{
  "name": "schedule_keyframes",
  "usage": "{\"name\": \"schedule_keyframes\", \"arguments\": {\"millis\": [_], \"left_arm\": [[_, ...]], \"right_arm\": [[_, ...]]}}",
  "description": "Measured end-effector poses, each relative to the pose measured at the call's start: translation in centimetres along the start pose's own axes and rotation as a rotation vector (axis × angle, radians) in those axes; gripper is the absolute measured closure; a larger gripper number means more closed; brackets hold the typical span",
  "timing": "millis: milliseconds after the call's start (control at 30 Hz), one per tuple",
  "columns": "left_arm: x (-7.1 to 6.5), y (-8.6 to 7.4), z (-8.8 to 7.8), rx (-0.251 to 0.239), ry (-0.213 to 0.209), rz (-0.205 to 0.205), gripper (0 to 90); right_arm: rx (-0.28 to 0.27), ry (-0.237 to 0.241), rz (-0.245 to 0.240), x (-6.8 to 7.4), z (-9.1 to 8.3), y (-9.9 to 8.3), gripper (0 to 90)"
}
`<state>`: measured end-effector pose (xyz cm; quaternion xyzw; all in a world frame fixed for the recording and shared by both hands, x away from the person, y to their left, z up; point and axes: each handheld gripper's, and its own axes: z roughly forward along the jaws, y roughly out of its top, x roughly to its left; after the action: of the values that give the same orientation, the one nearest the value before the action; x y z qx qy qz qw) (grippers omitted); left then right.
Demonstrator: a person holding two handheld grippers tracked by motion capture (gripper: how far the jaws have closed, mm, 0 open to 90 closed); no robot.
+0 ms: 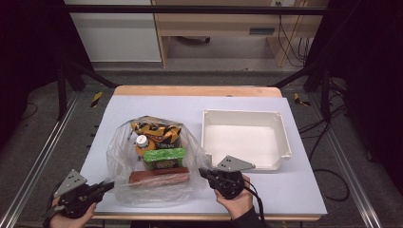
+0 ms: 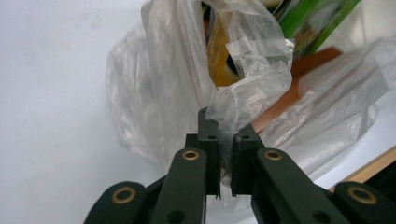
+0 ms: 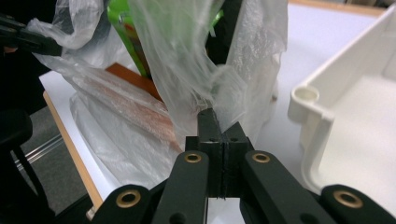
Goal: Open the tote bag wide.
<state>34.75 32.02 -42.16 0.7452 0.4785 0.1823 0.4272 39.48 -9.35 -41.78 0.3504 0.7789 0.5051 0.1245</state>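
Clear bag (image 1: 157, 164) lies left of the white tray (image 1: 284, 137), at the table's near edge. Left gripper (image 1: 108, 185) clamped on its left rim; right gripper (image 1: 203, 172) clamped on its right rim. Bare tabletop (image 1: 157, 105) beyond.

The clear bag's (image 1: 157, 156) crinkled film blurs the yellow packet (image 1: 157, 132) inside; its print stays unreadable.

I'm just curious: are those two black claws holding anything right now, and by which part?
Yes, both hold the plastic bag. The left gripper pinches a fold of its film at the near left edge; the right gripper pinches the film at the near right edge.
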Motion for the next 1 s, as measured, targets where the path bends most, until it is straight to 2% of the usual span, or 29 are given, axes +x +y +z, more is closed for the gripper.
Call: {"name": "schedule_keyframes", "arguments": {"millis": [133, 200, 233, 333, 400, 433, 500, 567, 633, 833, 933, 1000], "left_arm": [[0.1, -0.6, 0.7, 0.043, -0.003, -0.003, 85.6], [0.1, -0.8, 1.1, 0.070, 0.000, -0.006, 85.6], [0.2, -1.1, 1.7, 0.106, -0.002, -0.011, 85.5], [0.4, -1.4, 2.4, 0.153, -0.005, -0.013, 85.4], [0.5, -1.5, 2.6, 0.160, -0.004, -0.014, 85.3], [0.6, -1.7, 3.0, 0.183, -0.009, -0.015, 85.0], [0.8, -1.9, 3.4, 0.199, -0.008, -0.018, 84.8], [1.0, -1.9, 3.6, 0.210, -0.006, -0.021, 84.9], [1.4, -2.0, 4.3, 0.235, -0.007, -0.022, 84.9], [1.6, -1.8, 5.1, 0.251, 0.001, -0.002, 83.2], [1.7, -1.8, 5.2, 0.235, 0.020, 0.000, 76.8], [1.8, -1.8, 5.1, 0.234, 0.030, 0.005, 74.0]], "right_arm": [[0.022, 0.002, 0.019, -0.2, 0.3, -0.9, 89.9], [0.053, 0.002, 0.030, -0.4, 1.0, -1.7, 89.9], [0.063, 0.002, 0.035, -0.4, 1.2, -1.9, 89.9], [0.093, -0.001, 0.045, -0.4, 1.9, -2.3, 89.9], [0.101, -0.003, 0.048, -0.5, 2.1, -2.5, 89.9], [0.120, -0.010, 0.063, -0.6, 2.5, -2.7, 89.8], [0.142, -0.015, 0.069, -0.8, 3.0, -3.0, 89.7], [0.148, -0.019, 0.064, -0.9, 3.3, -3.2, 89.7], [0.169, -0.042, 0.068, -1.0, 4.0, -3.5, 89.6], [0.180, -0.079, 0.067, -1.2, 5.3, -3.7, 89.2], [0.203, -0.120, 0.045, -1.1, 6.2, -3.9, 86.4], [0.201, -0.125, 0.046, -1.1, 6.4, -4.0, 85.3]]}}
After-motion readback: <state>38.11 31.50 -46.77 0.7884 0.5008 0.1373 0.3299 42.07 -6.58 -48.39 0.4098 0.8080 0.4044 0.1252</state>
